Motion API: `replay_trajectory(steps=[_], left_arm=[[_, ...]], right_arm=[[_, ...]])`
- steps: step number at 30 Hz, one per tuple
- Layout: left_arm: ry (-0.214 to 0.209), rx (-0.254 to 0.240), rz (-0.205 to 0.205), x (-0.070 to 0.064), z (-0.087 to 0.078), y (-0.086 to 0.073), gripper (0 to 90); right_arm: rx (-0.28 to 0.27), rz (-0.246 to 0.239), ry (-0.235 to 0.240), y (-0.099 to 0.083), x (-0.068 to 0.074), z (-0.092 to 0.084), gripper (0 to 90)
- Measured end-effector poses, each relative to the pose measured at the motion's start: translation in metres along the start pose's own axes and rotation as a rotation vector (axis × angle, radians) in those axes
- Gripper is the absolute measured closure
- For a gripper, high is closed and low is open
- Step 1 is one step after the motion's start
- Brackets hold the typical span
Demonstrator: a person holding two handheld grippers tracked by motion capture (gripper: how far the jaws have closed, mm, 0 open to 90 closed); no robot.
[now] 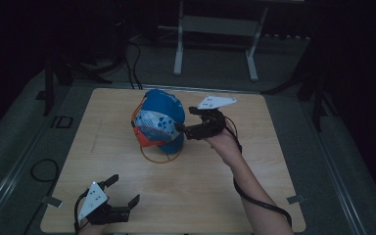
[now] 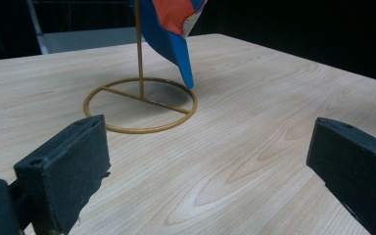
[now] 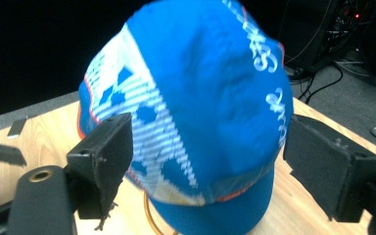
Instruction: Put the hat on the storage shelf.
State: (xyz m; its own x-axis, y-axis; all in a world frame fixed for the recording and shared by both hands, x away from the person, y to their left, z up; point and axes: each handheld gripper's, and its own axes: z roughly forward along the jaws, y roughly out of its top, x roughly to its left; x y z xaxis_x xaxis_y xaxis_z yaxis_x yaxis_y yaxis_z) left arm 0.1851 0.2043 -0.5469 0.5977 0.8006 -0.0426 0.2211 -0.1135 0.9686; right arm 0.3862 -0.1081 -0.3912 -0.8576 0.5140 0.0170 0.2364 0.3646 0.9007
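Note:
A blue cap (image 1: 159, 117) with a white patterned panel and an orange underside hangs on a gold wire stand (image 1: 160, 155) at the middle of the wooden table (image 1: 200, 196). My right gripper (image 1: 188, 121) is at the cap's right side and points at it. In the right gripper view the cap (image 3: 200, 98) sits between the wide open jaws of that gripper (image 3: 208, 142), and the pads do not press it. My left gripper (image 1: 123, 190) rests at the table's near left corner, open and with nothing in it. In its own view the left gripper (image 2: 205, 142) faces the stand's ring (image 2: 142, 129) and the cap's brim (image 2: 169, 29).
A white frame on two legs (image 1: 215, 29) stands on the floor beyond the table. Cables (image 1: 44, 171) lie on the floor at the left. A small tape mark (image 1: 296, 199) sits at the table's near right corner. Bare wood stretches between the stand and the front edge.

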Motion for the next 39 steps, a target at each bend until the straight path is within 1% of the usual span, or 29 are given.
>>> replay_trajectory(steps=[1, 2, 4, 9, 11, 14, 15, 18, 20, 21, 23, 27, 29, 30, 35, 36, 37, 39], left_arm=[[0.000, 0.000, 0.000, 0.000, 0.000, 0.000, 2.6], [-0.002, -0.001, -0.001, 0.000, 0.000, 0.000, 2.6], [-0.003, -0.001, -0.002, 0.000, 0.000, -0.001, 2.6], [-0.003, 0.002, -0.006, 0.000, 0.001, -0.001, 2.6], [-0.004, 0.000, -0.008, 0.000, 0.002, -0.001, 2.6], [0.002, -0.002, -0.010, 0.000, 0.002, -0.002, 2.6], [0.002, -0.004, -0.015, 0.000, 0.003, -0.002, 2.6], [-0.010, 0.016, -0.004, -0.001, 0.008, -0.005, 2.6], [-0.015, 0.016, -0.006, -0.002, 0.008, -0.006, 2.6], [-0.021, 0.018, 0.001, -0.003, 0.009, -0.006, 2.6], [-0.025, 0.021, -0.001, -0.003, 0.010, -0.006, 2.6], [-0.026, 0.030, -0.003, -0.002, 0.011, -0.008, 2.6], [-0.026, 0.033, -0.005, -0.002, 0.012, -0.008, 2.6], [-0.024, 0.034, -0.003, -0.002, 0.012, -0.008, 2.6], [-0.019, 0.038, 0.001, -0.001, 0.012, -0.009, 2.7], [-0.019, 0.038, 0.001, -0.001, 0.012, -0.009, 2.7], [-0.010, 0.035, 0.002, -0.002, 0.012, -0.009, 2.7], [-0.010, 0.026, -0.005, -0.001, 0.012, -0.009, 2.7]], right_arm=[[0.009, -0.011, 0.004, -0.003, 0.001, 0.000, 15.6], [0.011, -0.012, 0.006, -0.006, 0.001, -0.001, 15.4], [0.004, -0.005, 0.021, -0.011, 0.002, -0.002, 15.4], [-0.005, -0.015, 0.027, -0.022, 0.003, -0.006, 15.4], [-0.016, -0.020, 0.032, -0.027, 0.004, -0.008, 15.0], [-0.017, -0.020, 0.041, -0.035, 0.007, -0.011, 14.9], [-0.017, -0.020, 0.041, -0.035, 0.007, -0.011, 14.9], [-0.026, -0.022, 0.045, -0.045, 0.011, -0.018, 14.9], [-0.037, -0.015, 0.049, -0.052, 0.012, -0.021, 14.9], [-0.037, -0.016, 0.052, -0.055, 0.013, -0.022, 14.9], [-0.031, -0.022, 0.052, -0.061, 0.015, -0.024, 14.9], [-0.021, -0.023, 0.090, -0.078, 0.017, -0.025, 14.0], [-0.021, -0.023, 0.094, -0.087, 0.017, -0.026, 14.0], [-0.021, -0.014, 0.099, -0.091, 0.017, -0.026, 14.0], [-0.012, 0.000, 0.090, -0.112, 0.015, -0.028, 13.6], [-0.012, 0.000, 0.090, -0.112, 0.015, -0.028, 13.6], [-0.009, 0.004, 0.086, -0.120, 0.015, -0.028, 13.5], [0.001, 0.000, 0.089, -0.126, 0.016, -0.029, 13.5]])
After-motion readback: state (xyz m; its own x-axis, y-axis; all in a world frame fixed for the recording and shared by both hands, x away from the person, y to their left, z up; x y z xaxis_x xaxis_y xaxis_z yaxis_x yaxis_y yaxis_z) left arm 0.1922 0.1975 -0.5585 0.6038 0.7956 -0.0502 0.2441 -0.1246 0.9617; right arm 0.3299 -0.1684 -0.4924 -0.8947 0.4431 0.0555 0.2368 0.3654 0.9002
